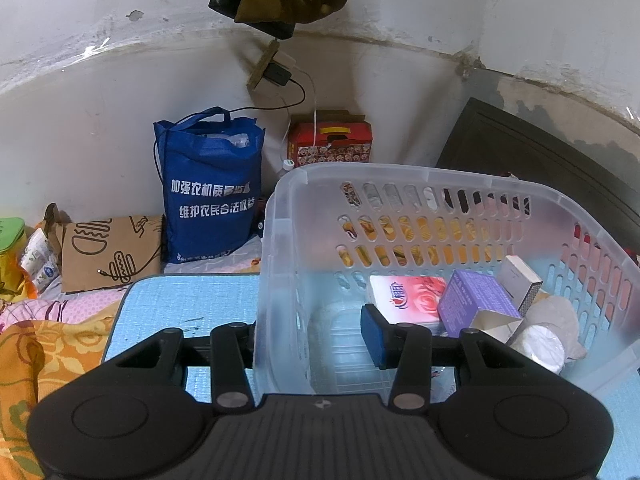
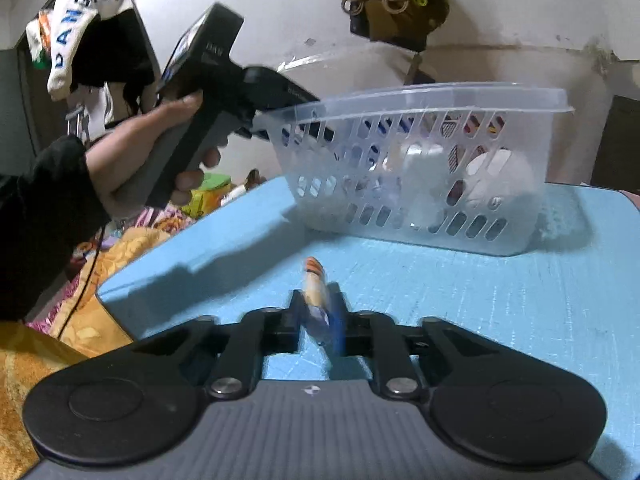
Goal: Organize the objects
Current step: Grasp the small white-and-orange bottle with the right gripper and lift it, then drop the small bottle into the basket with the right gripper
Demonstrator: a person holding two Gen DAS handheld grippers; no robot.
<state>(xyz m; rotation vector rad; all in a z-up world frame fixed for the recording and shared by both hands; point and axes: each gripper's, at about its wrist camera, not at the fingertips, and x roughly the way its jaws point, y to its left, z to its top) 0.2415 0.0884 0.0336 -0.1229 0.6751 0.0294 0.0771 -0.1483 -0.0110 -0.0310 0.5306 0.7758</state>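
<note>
Standing on the light-blue table (image 2: 460, 292), the clear plastic basket (image 1: 460, 184) holds a purple box (image 1: 474, 304), a pink tissue pack (image 1: 408, 296), a white box (image 1: 520, 280) and a white round lid (image 1: 540, 346). The left gripper (image 1: 312, 338) straddles the basket's near wall, jaws spread wide, one pad inside, one outside. In front of the basket, the right gripper (image 2: 318, 316) is clenched on a small blurred packet (image 2: 314, 284).

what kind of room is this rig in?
Probably a lived-in bedroom, not a lab: floral bedding beside the blue table, clothes hung by a stained wall, a blue tote bag on the bed. The clear basket holds household odds and ends.
</note>
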